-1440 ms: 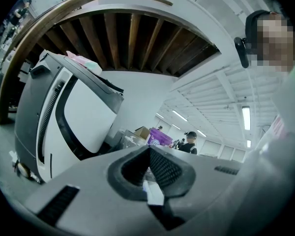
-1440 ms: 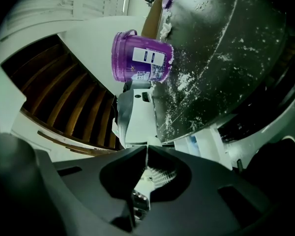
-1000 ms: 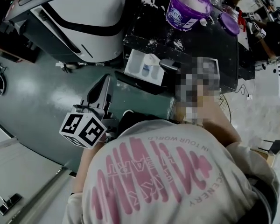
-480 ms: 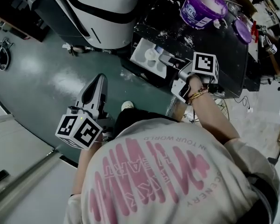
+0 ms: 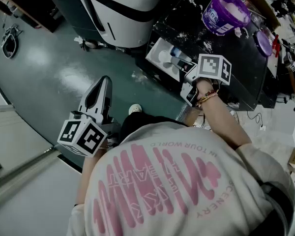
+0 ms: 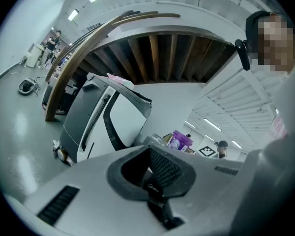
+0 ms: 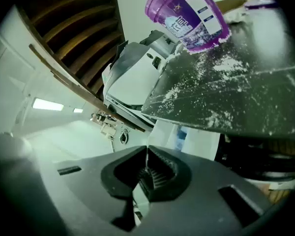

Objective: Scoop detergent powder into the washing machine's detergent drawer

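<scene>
My left tongs (image 5: 103, 81) are hanging over the green floor (image 5: 54, 77), closed to a point with nothing in them. They are pointing roughly at the drawer (image 5: 156, 53) but sitting well apart from it.

The drawer is standing open from the washer's front, and its long axis is running out from under the black washer top (image 5: 236, 68) toward my body.

My right tongs (image 7: 146, 168) are sitting just beside the drawer's right side, tipped down at it, so this is clearly the nearer hand. In the right gripper view the white drawer is lying straight ahead of the tips, just below the edge of the top. These tongs are closed narrow. A pale sliver is showing low between them; it may be a scoop handle, but I cannot tell.

The purple tub (image 5: 217, 19) of powder is standing open further right and beyond, on the washer top. It is well apart from both tongs, with spilled powder around it. I judge the coming move is turning on that short gap between the right tips and the drawer.

Against a second ago, my left tongs are lying further from the drawer's near corner. My right tongs are keeping close by the drawer.
</scene>
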Demonstrator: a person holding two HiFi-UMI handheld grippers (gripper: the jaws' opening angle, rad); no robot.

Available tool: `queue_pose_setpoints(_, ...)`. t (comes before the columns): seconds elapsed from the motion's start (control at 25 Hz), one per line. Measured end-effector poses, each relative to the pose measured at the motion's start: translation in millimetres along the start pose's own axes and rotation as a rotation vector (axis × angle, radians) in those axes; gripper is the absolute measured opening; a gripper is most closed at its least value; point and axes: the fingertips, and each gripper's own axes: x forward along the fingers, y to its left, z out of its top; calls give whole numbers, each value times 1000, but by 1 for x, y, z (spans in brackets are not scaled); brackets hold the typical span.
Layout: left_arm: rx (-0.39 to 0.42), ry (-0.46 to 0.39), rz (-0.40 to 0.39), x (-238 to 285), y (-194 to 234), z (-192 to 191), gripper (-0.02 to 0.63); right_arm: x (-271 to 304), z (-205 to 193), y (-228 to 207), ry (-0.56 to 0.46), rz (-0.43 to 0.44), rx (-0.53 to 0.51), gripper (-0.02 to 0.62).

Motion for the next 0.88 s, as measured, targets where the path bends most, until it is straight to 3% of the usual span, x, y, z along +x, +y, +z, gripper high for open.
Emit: queue_pose_setpoints(0.88, -15, -50, 64, -20, 7, 1, 3, 23, -7, 3, 121, -178, -459, 6)
